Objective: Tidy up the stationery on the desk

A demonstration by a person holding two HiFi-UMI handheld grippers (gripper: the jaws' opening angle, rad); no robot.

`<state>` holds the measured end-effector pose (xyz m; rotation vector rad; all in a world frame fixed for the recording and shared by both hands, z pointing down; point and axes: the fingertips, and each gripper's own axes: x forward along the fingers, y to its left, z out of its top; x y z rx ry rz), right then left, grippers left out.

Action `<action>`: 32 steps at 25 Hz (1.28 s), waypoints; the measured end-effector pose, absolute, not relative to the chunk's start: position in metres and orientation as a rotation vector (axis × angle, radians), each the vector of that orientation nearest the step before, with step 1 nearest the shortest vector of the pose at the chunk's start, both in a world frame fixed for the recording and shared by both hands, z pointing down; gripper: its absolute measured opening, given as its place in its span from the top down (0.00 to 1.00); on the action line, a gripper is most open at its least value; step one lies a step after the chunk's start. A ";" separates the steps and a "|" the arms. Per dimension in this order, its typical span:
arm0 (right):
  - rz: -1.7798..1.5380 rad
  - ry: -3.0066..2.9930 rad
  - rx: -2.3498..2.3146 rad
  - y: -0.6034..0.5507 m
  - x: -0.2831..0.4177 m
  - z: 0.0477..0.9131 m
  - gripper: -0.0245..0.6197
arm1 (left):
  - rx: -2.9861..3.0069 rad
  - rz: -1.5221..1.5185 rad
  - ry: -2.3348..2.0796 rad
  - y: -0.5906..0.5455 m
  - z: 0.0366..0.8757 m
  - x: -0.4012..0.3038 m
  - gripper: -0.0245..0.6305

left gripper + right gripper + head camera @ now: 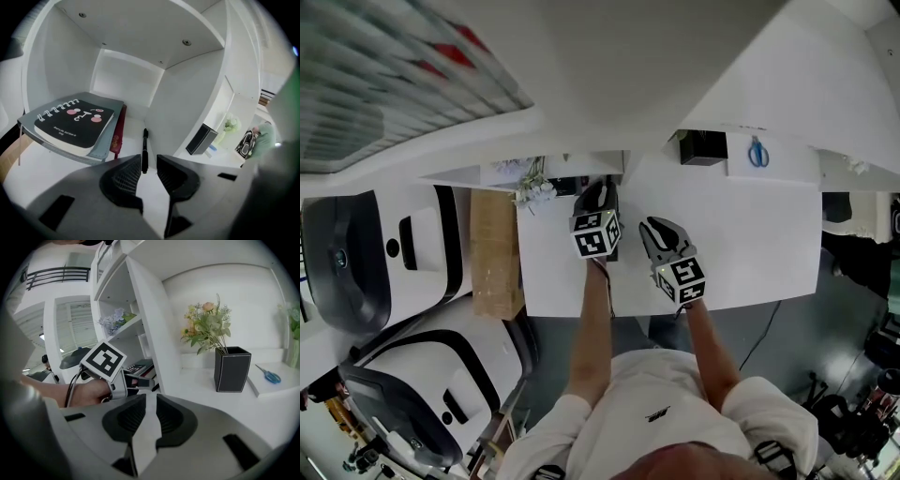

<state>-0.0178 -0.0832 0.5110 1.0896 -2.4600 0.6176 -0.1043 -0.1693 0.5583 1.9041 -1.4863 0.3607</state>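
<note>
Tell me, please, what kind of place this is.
Probably a study or office corner: a white desk with a shelf cubby holding a spiral notebook and a pen, plus scissors and a black box of flowers.

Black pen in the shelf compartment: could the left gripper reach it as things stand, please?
Probably yes: the left gripper is open, its tongs right at the near end of the black pen; the spiral notebook lies aside.
</note>
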 end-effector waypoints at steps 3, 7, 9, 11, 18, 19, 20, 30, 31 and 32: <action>0.613 -2.463 1.107 -0.080 -0.015 0.505 0.88 | 1.950 0.368 -1.485 -0.152 0.548 -0.104 0.96; 0.584 -2.448 1.157 -0.078 -0.010 0.495 0.92 | 2.030 0.382 -1.489 -0.128 0.529 -0.102 0.96; 0.561 -2.447 1.173 -0.076 -0.010 0.490 0.95 | 2.069 0.387 -1.476 -0.116 0.519 -0.100 0.96; 0.548 -2.448 1.180 -0.073 -0.011 0.485 0.95 | 2.108 0.389 -1.466 -0.105 0.508 -0.100 0.96; 0.534 -2.446 1.227 -0.051 -0.016 0.465 0.95 | 2.204 0.391 -1.430 -0.070 0.474 -0.104 0.96; 0.529 -2.445 1.236 -0.048 -0.018 0.462 0.95 | 2.220 0.394 -1.419 -0.065 0.470 -0.105 0.96; 0.524 -2.444 1.243 -0.044 -0.019 0.458 0.95 | 2.236 0.395 -1.407 -0.061 0.466 -0.105 0.96; 0.457 -2.426 1.317 -0.018 -0.032 0.431 0.95 | 2.341 0.368 -1.326 -0.022 0.439 -0.117 0.96; 0.449 -2.425 1.319 -0.015 -0.034 0.429 0.95 | 2.345 0.365 -1.323 -0.019 0.437 -0.120 0.96; 0.442 -2.423 1.322 -0.012 -0.037 0.428 0.95 | 2.349 0.362 -1.320 -0.016 0.436 -0.122 0.96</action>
